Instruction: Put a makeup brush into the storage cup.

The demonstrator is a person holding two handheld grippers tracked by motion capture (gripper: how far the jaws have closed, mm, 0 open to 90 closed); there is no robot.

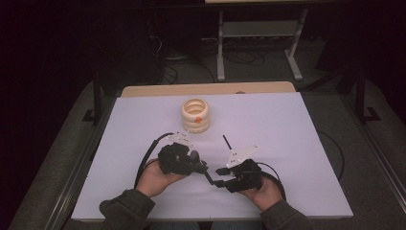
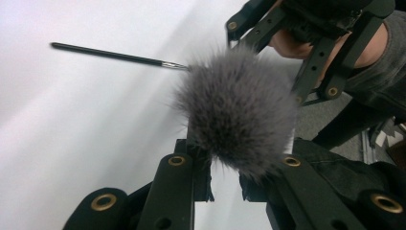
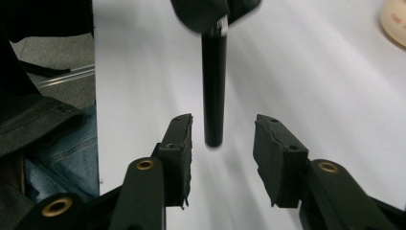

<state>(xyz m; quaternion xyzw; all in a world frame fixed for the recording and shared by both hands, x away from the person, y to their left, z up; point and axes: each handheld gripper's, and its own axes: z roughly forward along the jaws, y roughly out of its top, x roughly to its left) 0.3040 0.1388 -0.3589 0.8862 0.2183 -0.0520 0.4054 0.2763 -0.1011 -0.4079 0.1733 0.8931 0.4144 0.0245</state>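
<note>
On the near half of the flat white table (image 1: 297,143), a person's two hands work close together, each holding a black two-jaw gripper.

The left gripper (image 1: 205,168) is clamped narrow on the fluffy grey-bristled brush with a thick black handle (image 2: 239,110), gripping it at the head end, so the bristles puff out over the jaws. The handle (image 3: 214,86) sticks out toward the right gripper (image 1: 219,177). That one has its jaws spread wide on either side of the handle tip, and neither pad touches it. The brush is off the table, in the air between the two grippers, near centre.

This looks like a handover, left to right. To do it well, push the right gripper further along the handle so the pads grip more than the tip. Centre the handle between the pads, since it sits nearer one pad now. Close firmly before the left lets go, or the brush will likely drop or swing.

Other things on the table:
- The stack of cream plastic rings with an orange spot on top (image 1: 195,115) is at far centre, well apart from the grippers.
- The thin black stick with a silver ferrule (image 1: 226,141) lies flat just beyond the right gripper. It is the closest clutter but not in the path.
- The trailing cables loop near both wrists.
</note>
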